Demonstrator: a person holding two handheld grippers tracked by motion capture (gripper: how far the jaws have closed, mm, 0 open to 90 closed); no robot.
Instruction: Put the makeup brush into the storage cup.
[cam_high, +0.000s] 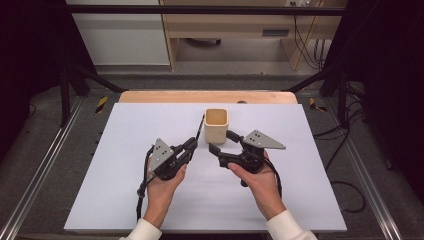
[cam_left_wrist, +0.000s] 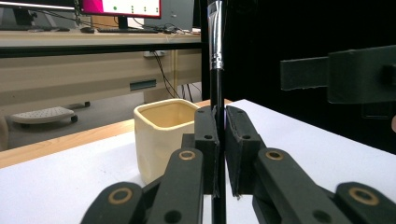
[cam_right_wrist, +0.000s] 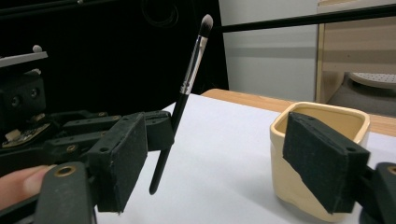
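A slim black-handled makeup brush (cam_left_wrist: 216, 51) stands nearly upright, bristles up, with my left gripper (cam_left_wrist: 218, 122) shut on its handle. In the high view the left gripper (cam_high: 190, 146) sits left of centre on the white board and the brush (cam_high: 201, 127) leans toward the cream square cup (cam_high: 216, 125). The cup (cam_left_wrist: 161, 128) stands empty just beyond the jaws. My right gripper (cam_high: 222, 142) is open, close in front of the cup's right side, with nothing between its pads (cam_right_wrist: 122, 156). In the right gripper view, the brush (cam_right_wrist: 187, 88) is at the left and the cup (cam_right_wrist: 322, 121) is behind the right jaw.
A white board (cam_high: 280, 200) covers the wooden table (cam_high: 165, 96). Black frame bars (cam_high: 75, 80) flank the table, and cables (cam_high: 345, 190) lie on the floor at the right. A wooden desk (cam_high: 230, 30) stands beyond the far edge.
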